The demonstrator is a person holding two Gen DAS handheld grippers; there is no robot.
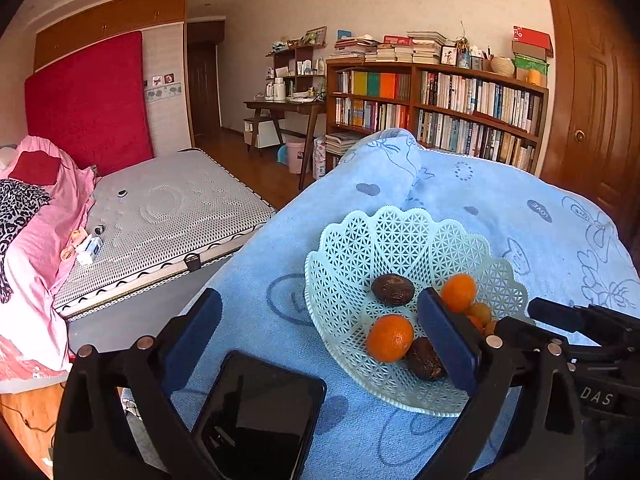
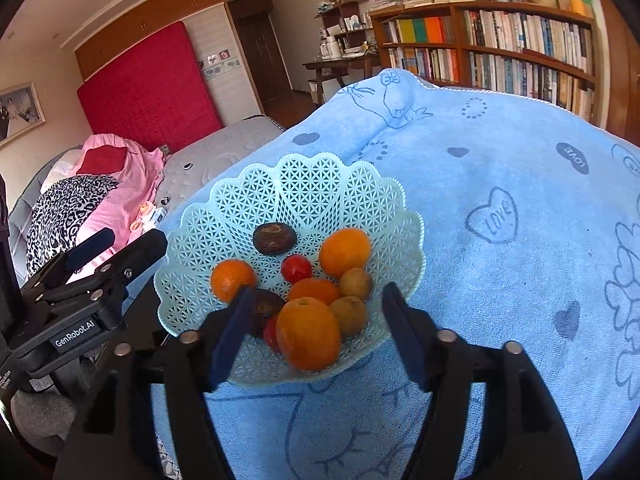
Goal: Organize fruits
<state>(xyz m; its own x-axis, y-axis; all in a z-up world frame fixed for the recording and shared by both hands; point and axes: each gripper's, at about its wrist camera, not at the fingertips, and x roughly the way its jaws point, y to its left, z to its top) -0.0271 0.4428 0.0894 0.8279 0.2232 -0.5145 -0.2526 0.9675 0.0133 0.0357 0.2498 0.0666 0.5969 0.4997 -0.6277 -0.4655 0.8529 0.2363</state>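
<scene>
Resting on a light blue towel (image 2: pixel 500 168) printed with hearts and the word LOVE, a pale green lattice basket (image 2: pixel 304 188) with a scalloped rim holds all the fruit in view. Inside it, the right wrist view shows a large orange (image 2: pixel 308 334) at the near edge, another orange (image 2: pixel 345 252) toward the far right, a third orange (image 2: pixel 233 280) on the left, a small red tomato (image 2: pixel 296 268) in the middle, two yellow-brown round fruits (image 2: pixel 356 283) side by side on the right, and a dark brown wrinkled fruit (image 2: pixel 274 238) at the back. A second dark fruit (image 2: pixel 266 312) lies partly hidden behind the right gripper's left finger. The right gripper (image 2: pixel 318 312) hangs just over the near rim of the basket, its fingers spread wide on either side of the large orange, and holds nothing. The left gripper (image 1: pixel 320 316) sits at the basket's left side with its fingers also spread and empty; its right finger (image 1: pixel 448 340) reaches over the basket among the fruit, while a dark phone (image 1: pixel 256 416) lies on the towel between the fingers. Beyond the towel-covered surface are a bed (image 1: pixel 168 208) with pink bedding and a wooden bookshelf (image 1: pixel 436 108) full of books.
</scene>
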